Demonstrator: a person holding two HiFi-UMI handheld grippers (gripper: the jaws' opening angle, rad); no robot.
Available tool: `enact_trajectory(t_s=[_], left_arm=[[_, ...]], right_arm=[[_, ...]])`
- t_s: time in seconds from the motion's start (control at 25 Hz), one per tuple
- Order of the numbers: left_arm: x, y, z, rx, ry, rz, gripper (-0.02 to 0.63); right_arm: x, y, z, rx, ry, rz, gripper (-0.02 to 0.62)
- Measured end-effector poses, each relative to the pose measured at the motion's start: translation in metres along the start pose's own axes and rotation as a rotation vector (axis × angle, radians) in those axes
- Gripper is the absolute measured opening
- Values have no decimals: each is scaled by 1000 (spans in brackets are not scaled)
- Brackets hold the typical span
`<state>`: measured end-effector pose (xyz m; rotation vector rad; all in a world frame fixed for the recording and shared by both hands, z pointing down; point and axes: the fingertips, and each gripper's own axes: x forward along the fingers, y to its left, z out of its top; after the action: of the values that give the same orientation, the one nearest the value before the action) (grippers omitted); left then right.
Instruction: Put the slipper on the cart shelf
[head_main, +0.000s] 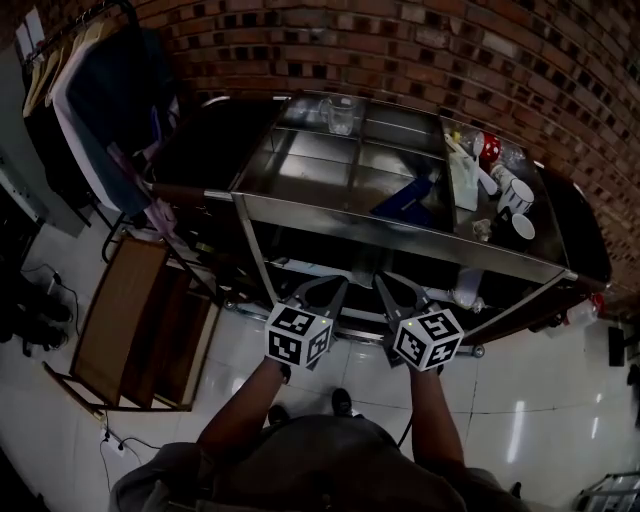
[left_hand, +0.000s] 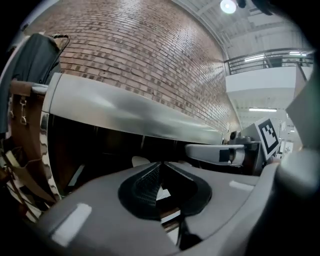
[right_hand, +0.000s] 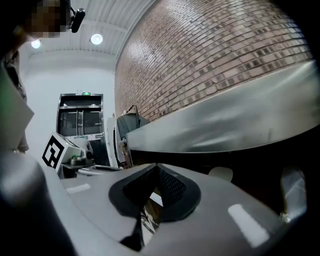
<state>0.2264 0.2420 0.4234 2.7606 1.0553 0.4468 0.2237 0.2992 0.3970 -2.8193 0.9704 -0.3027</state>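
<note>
Your left gripper (head_main: 334, 284) and right gripper (head_main: 386, 281) both have fingers pressed together, empty. Beyond them, the cart shelf (head_main: 300, 172) holds a blue slipper (head_main: 405, 200) and white mugs (head_main: 516, 196).

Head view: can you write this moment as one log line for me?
left gripper: shut, empty | right gripper: shut, empty | both: in front of shiny steel cart | blue flat slipper-like thing: lying on cart top

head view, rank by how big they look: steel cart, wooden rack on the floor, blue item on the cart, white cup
1. steel cart
2. wooden rack
3. blue item
4. white cup
The rack lies lower, farther from the camera, so it may really be bigger than it looks.
</note>
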Motion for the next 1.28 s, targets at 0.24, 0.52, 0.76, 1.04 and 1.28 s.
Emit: enact_trajectory(t_s=[0.24, 0.52, 0.76, 1.04, 1.28], left_arm=[[-21, 9, 7, 5, -1, -8, 17], [-30, 11, 6, -7, 3, -6, 17], [-34, 12, 8, 1, 8, -10, 17], [-38, 13, 6, 10, 23, -18, 17], [-42, 13, 7, 14, 23, -20, 17]], right_arm=[[2, 20, 18, -18, -37, 7, -2], [-1, 33, 25, -37, -48, 2, -2], [1, 41, 27, -38, -58, 6, -2], [3, 48, 26, -37, -64, 12, -2], [2, 52, 26, -37, -64, 11, -2]])
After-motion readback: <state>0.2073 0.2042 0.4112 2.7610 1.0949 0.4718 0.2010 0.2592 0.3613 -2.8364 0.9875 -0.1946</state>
